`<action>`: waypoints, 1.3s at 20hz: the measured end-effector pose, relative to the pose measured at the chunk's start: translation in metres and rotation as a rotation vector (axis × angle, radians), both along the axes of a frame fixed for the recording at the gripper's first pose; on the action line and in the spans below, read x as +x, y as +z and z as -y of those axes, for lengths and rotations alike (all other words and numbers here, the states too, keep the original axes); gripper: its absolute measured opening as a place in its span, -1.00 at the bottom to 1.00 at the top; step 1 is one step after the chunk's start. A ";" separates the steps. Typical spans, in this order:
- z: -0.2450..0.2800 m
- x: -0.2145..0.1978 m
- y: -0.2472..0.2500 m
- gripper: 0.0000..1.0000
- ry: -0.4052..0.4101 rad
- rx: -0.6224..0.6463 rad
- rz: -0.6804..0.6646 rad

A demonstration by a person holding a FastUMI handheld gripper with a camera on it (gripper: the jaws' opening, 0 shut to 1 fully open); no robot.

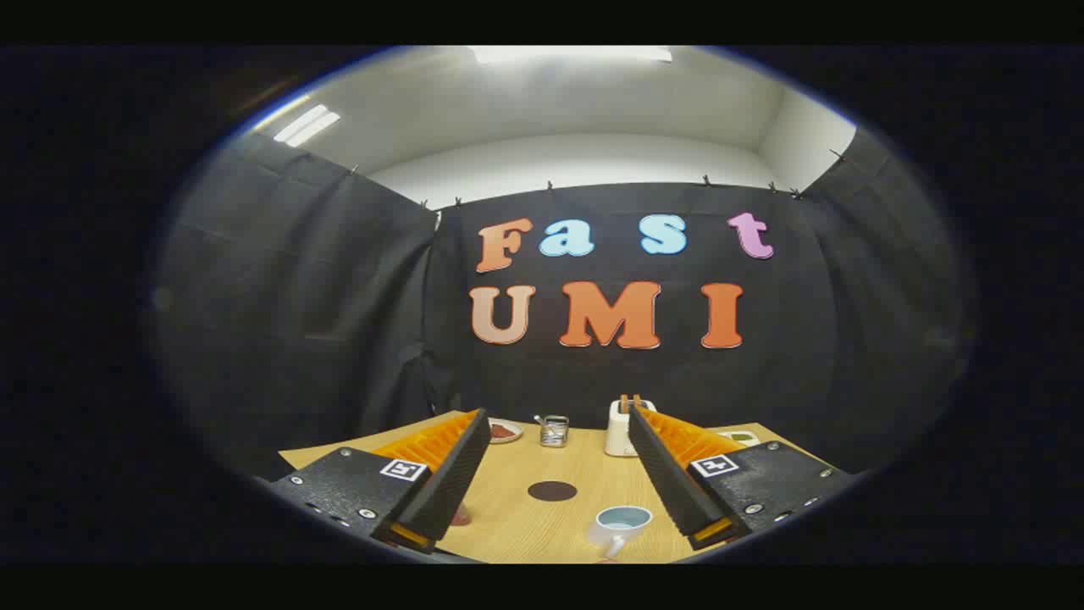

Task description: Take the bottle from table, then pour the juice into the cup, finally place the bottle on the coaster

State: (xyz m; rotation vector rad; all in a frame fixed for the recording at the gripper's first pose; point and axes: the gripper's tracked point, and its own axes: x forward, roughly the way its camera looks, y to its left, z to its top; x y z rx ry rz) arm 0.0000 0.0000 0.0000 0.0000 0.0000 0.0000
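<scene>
My gripper point(558, 413) hangs open above the wooden table point(517, 525), its two fingers spread wide with nothing between them. Down between the fingers a dark round coaster point(552, 490) lies flat on the table. Nearer to me and toward the right finger stands a white cup point(621, 524) with a pale blue inside and its handle turned toward me. A small reddish shape point(460, 517) peeks out from under the left finger, mostly hidden, and I cannot tell what it is.
Along the table's far edge, before the black cloth wall, stand a small plate point(505, 430) with something red on it, a shiny metal holder point(554, 430) and a white toaster point(621, 429). A pale dish point(743, 438) lies beyond the right finger.
</scene>
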 end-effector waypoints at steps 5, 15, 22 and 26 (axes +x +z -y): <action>-0.005 0.022 -0.008 0.94 0.014 0.007 0.008; -0.012 0.043 -0.005 0.94 0.014 0.049 0.094; -0.048 0.050 -0.019 0.94 0.023 0.030 0.061; -0.071 0.052 -0.035 0.94 0.062 0.052 0.041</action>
